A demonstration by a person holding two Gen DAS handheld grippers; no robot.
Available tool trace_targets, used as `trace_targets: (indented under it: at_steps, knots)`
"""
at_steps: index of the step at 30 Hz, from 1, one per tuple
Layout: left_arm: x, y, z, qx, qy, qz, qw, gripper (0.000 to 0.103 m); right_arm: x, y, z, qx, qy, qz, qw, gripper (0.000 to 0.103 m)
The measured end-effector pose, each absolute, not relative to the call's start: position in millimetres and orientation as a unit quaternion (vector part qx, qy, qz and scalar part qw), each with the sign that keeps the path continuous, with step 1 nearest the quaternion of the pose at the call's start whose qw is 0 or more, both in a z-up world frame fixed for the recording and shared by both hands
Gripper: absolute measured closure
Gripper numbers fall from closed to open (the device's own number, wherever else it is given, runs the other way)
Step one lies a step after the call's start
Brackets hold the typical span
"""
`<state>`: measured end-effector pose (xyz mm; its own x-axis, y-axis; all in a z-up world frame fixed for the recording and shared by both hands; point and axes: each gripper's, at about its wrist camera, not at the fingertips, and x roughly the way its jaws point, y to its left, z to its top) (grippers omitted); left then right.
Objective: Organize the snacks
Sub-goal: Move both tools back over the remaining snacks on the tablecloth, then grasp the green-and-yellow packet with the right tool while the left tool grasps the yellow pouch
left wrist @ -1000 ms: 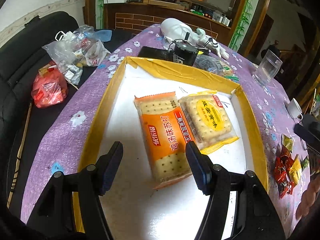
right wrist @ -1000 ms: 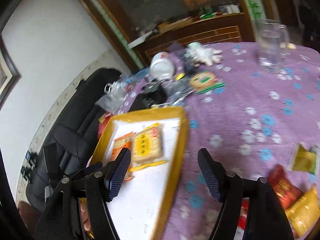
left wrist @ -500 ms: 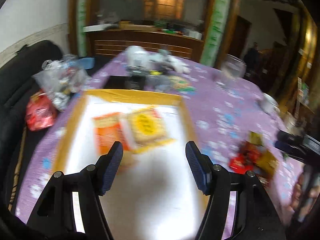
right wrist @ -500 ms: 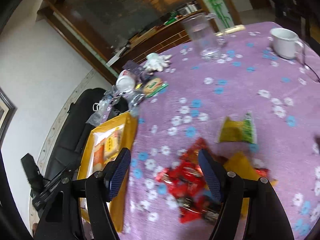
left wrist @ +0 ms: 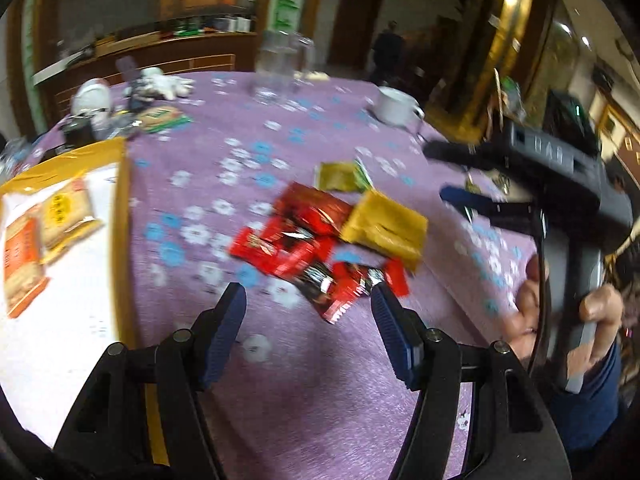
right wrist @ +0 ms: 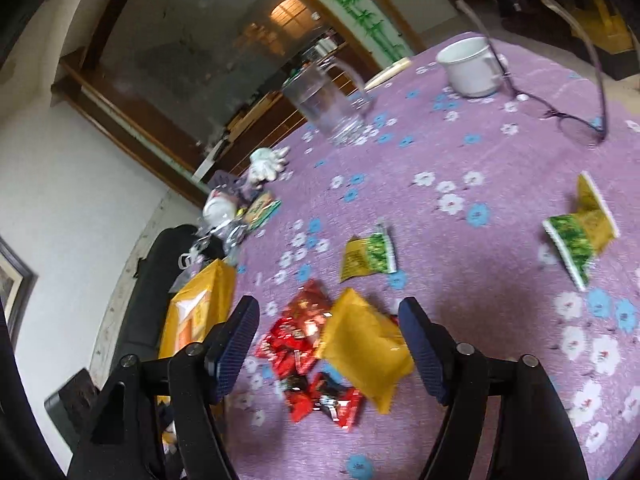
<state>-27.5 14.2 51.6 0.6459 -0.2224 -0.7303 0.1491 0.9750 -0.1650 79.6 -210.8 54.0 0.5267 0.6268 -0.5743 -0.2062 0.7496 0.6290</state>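
Step in hand: reaching for the next snack. I have both claws over the snack pile (right wrist: 328, 356) at lower centre of the right wrist view, on the purple counter (right wrist: 460, 152). Left claw (left wrist: 308, 324) half open, empty. Right claw (right wrist: 329, 344) opening, nothing gripped; yellow packet (right wrist: 364, 352) lies below its jaws. Box (left wrist: 124, 240) sits far left in the left wrist view, two cracker packs (left wrist: 44, 232) inside. Next, I judge: drop onto one packet, close, carry left to the box.

Both fisheye views bend strongly at dark rounded edges. Motion blur smears the snack packets (left wrist: 320, 240) and purple table (left wrist: 320, 380). Soft daylight, dim background, a glowing window (right wrist: 290, 10), glare on gold trim (left wrist: 508, 8).
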Motion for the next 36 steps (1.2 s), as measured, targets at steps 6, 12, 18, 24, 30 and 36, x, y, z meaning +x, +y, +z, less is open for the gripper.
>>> trace_targets:
  at_steps: [6,12,18,24,30,36]
  knots:
    - [-23.6,13.3,30.6,-0.066,0.431,-0.109,0.893,0.039,77.3,-218.8,48.1,0.312,0.4,0.278,0.816,0.027]
    - [-24.7,15.4,23.1,-0.065,0.432,-0.101,0.894,0.039,75.9,-221.1,50.5,0.314,0.394,0.27,0.82,0.027]
    - [-26.8,3.8,23.0,-0.024,0.418,-0.099,0.903,0.039,82.2,-225.1,48.9,0.291,0.425,0.264,0.816,0.027]
    - [-24.5,2.0,19.0,-0.016,0.428,-0.099,0.898,0.038,78.9,-247.2,63.3,0.203,0.437,0.227,0.846,0.027]
    - [-24.9,3.1,18.7,-0.021,0.426,-0.106,0.898,0.038,85.1,-285.1,65.1,0.155,0.46,0.174,0.857,0.027]
    - [-26.0,5.0,20.4,-0.028,0.42,-0.108,0.9,0.038,102.7,-306.6,54.7,0.121,0.476,0.101,0.865,0.027]
